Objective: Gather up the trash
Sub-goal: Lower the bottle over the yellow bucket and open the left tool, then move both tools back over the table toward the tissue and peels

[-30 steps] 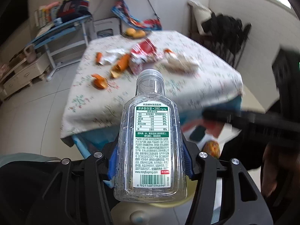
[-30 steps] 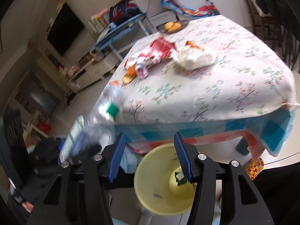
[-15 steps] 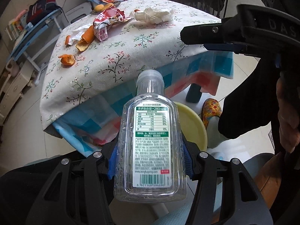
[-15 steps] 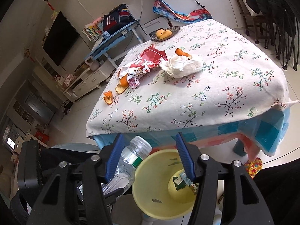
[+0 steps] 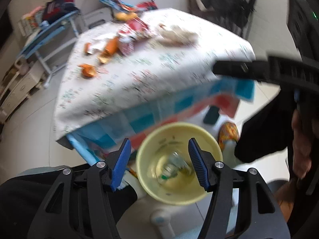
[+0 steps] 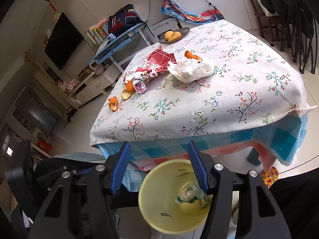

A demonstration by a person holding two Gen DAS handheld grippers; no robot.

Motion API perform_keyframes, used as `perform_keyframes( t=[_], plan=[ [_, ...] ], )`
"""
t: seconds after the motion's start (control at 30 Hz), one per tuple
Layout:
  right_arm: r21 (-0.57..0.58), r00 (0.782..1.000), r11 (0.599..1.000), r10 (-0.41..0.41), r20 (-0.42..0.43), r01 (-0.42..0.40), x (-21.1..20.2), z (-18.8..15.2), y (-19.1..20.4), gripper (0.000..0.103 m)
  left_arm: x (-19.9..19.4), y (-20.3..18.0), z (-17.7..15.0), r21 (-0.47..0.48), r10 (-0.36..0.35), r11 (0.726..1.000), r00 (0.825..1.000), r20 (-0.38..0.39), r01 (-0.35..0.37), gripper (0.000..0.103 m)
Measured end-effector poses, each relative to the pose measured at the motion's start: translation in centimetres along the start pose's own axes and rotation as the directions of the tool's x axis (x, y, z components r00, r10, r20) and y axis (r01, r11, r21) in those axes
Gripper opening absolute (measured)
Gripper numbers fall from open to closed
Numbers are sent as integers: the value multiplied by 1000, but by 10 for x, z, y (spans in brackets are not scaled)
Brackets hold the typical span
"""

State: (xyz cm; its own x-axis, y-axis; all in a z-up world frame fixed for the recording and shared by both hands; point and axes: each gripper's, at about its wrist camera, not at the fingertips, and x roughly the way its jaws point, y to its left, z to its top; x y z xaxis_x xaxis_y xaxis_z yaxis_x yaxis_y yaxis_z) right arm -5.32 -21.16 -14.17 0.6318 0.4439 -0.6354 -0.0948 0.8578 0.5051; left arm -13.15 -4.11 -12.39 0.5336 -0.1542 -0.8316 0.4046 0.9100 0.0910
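The clear plastic bottle (image 5: 173, 167) lies inside the yellow bin (image 5: 145, 149) on the floor by the table; it also shows in the right wrist view (image 6: 189, 194) in the bin (image 6: 155, 199). My left gripper (image 5: 158, 159) is open and empty just above the bin. My right gripper (image 6: 158, 163) is open and empty above the bin's near side. On the table lie a red wrapper (image 6: 157, 63), crumpled white paper (image 6: 191, 70) and orange peels (image 6: 113, 103).
The floral-cloth table (image 6: 229, 99) stands ahead of both grippers. A dish of fruit (image 6: 173, 35) sits at its far edge. A blue desk (image 6: 119, 41) and a TV (image 6: 61, 39) stand at the left, dark chairs (image 6: 289, 10) at the right.
My left gripper opened and the bottle dropped into the yellow bin. The left view swung up and is blurred. My right gripper barely moved.
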Motion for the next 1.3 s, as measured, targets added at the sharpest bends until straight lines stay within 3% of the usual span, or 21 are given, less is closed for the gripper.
perform_keyframes(
  t=[0.17,0.43,0.57,0.77,0.97,1.3],
  plan=[
    [-1,1000,1000,-2,0,2,1,0,-1,58,-9,30,10,-155,62,987,996,67,-51,60],
    [-51,999,998,-30,23,31,-1,3,6,58,-13,81,18,-389,117,919,987,110,-65,61],
    [-132,997,990,-47,59,55,-5,21,19,59,-7,98,37,-437,126,897,986,105,-68,61],
    [-253,989,960,-91,113,117,-9,67,26,63,2,122,72,-449,140,890,985,103,-80,61],
    [-304,986,938,-156,57,166,21,95,16,64,32,143,79,-515,119,853,992,30,-86,60],
    [-325,969,918,-246,-15,228,66,114,0,64,70,158,94,-572,88,817,996,-15,-80,61]
  ],
)
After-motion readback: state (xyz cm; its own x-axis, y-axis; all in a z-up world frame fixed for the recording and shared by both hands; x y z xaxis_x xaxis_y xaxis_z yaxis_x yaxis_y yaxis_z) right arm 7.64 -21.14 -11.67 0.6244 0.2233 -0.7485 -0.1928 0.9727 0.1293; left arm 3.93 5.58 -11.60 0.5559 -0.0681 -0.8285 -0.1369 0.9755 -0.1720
